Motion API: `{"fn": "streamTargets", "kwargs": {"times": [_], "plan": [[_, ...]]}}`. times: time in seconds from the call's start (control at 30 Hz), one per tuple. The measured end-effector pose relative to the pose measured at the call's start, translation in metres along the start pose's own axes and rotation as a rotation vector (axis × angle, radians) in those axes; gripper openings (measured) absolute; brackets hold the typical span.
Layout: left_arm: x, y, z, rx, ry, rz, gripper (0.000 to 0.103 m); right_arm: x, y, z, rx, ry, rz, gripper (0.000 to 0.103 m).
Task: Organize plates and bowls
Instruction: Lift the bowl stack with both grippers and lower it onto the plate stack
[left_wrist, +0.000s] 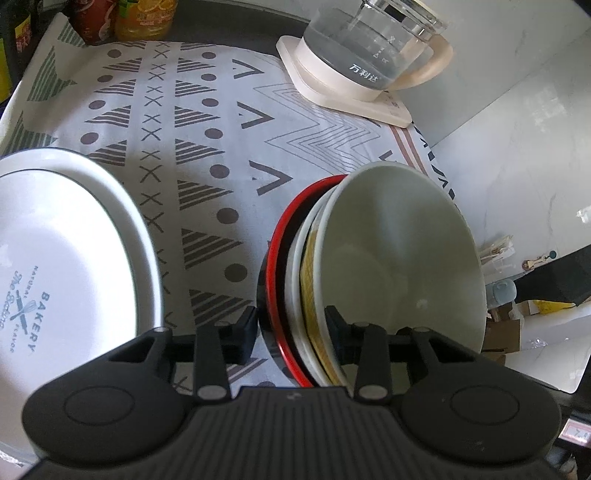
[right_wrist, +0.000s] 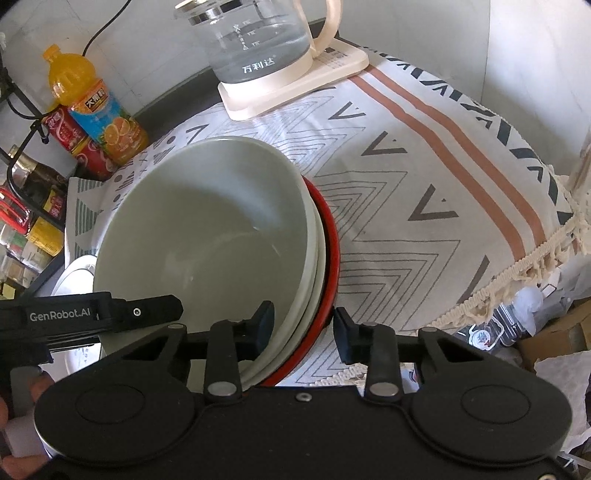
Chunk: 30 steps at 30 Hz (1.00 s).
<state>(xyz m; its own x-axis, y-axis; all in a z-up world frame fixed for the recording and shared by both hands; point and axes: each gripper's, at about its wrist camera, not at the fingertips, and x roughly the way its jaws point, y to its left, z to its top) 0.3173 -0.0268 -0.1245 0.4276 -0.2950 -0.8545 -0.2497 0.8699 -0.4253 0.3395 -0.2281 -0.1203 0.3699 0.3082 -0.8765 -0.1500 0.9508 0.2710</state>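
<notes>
Bowl stack (left_wrist: 369, 266): nested, tilted on edge, rims clamped between left gripper (left_wrist: 291, 326) jaws; likely for carrying as one.
Contents: green bowl (right_wrist: 207, 236) innermost, empty; white, yellow-patterned, then red-rimmed bowl (right_wrist: 330, 258) outside.
Bakery plate (left_wrist: 70, 258): left of left jaws, on counter (left_wrist: 207, 155).
Right gripper (right_wrist: 303, 328): jaws straddling stack rim, clamped or not, cannot tell.
Kettle (right_wrist: 258, 40): beyond jaws, part-filled.

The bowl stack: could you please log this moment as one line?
left tool: shut on bowl stack | right tool: astride stack rim | white plate: left, on cloth
</notes>
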Motion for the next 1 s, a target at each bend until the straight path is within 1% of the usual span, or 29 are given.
{"fn": "streamTargets", "kwargs": {"times": [0.3,0.53,0.73,1.0], "plan": [[-0.025,0.002,0.002,0.011,-0.052,-0.016,0.037,-0.017,0.017,0.005,-0.029,-0.053,0.004,0.034],[-0.048,0.008,0.005,0.011,-0.096,-0.01,0.037,-0.026,0.037,0.005,-0.05,-0.085,0.02,0.034],[-0.065,0.018,0.004,0.012,-0.13,-0.004,0.037,-0.029,0.053,0.0,-0.063,-0.097,0.039,0.034],[-0.092,0.038,-0.001,-0.014,-0.172,0.011,0.037,-0.032,0.078,-0.008,-0.091,-0.112,0.068,0.034]]}}
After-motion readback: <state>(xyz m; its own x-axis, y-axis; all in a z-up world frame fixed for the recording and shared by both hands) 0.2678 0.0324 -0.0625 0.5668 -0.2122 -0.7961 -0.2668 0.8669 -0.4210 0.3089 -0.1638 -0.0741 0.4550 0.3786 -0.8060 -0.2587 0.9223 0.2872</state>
